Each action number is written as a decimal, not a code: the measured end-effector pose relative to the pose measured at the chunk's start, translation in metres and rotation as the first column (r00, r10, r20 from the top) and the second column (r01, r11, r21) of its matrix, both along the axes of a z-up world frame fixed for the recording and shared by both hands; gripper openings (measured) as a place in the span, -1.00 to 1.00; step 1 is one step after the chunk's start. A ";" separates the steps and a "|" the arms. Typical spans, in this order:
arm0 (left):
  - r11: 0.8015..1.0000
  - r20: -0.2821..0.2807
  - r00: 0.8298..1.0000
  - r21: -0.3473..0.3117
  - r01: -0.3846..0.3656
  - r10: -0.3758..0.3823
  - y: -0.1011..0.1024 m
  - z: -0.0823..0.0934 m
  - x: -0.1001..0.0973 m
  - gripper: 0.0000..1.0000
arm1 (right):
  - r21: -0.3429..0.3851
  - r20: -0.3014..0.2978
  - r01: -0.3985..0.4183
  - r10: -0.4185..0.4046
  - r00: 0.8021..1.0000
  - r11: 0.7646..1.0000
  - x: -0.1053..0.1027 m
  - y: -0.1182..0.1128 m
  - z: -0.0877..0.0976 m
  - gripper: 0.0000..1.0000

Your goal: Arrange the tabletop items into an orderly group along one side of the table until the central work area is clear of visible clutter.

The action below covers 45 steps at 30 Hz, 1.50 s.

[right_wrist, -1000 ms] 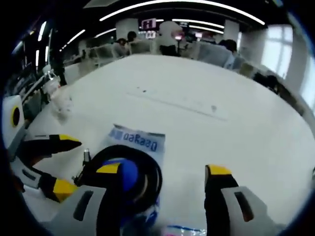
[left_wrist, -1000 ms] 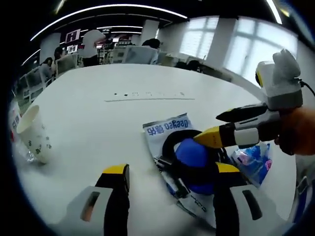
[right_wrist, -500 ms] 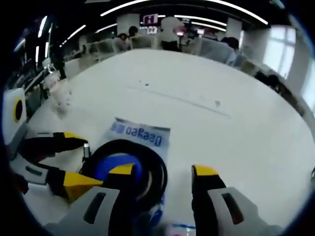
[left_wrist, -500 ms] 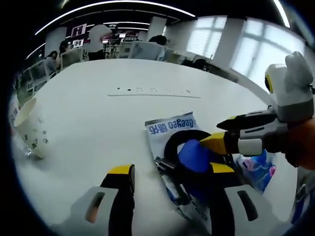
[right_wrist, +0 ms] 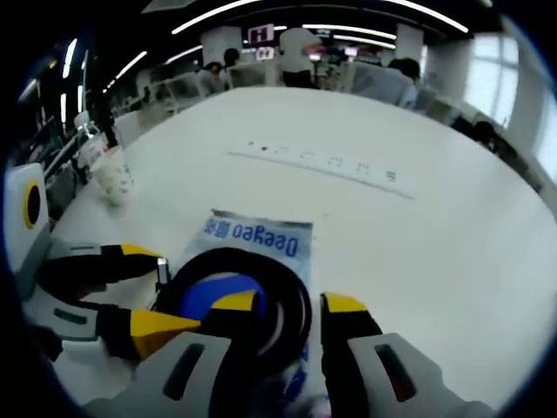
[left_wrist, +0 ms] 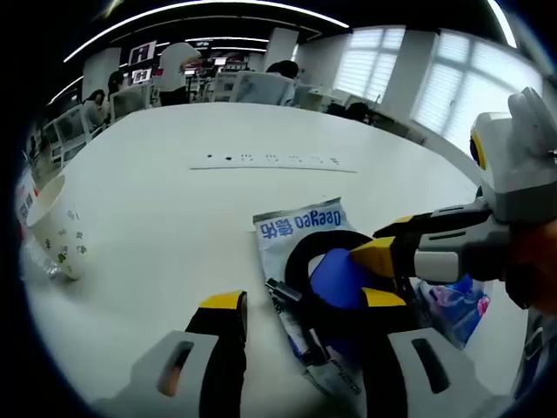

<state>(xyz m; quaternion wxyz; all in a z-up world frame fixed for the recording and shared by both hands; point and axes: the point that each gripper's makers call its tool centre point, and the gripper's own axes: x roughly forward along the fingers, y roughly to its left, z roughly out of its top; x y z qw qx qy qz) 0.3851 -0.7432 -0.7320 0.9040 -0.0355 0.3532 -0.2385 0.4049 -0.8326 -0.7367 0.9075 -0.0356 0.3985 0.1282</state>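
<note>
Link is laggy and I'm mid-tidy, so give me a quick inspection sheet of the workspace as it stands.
Surface: white table, mostly bare.
Job's things: blue packet lying flat; black cable coil and blue round object on it; paper cup upright near the edge.
Clutter: small blue wrapper beside the packet.
Grippers: left tongs open; right tongs partly closed around the coil's rim.
Cables: the coil only.
Surroundings: office desks, chairs, people standing behind.
</note>
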 end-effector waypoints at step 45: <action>0.998 -0.032 0.999 0.058 -0.010 0.012 0.016 0.011 -0.002 -0.66 | 0.092 0.013 0.075 -0.077 0.997 0.993 -0.009 0.018 0.020 -0.98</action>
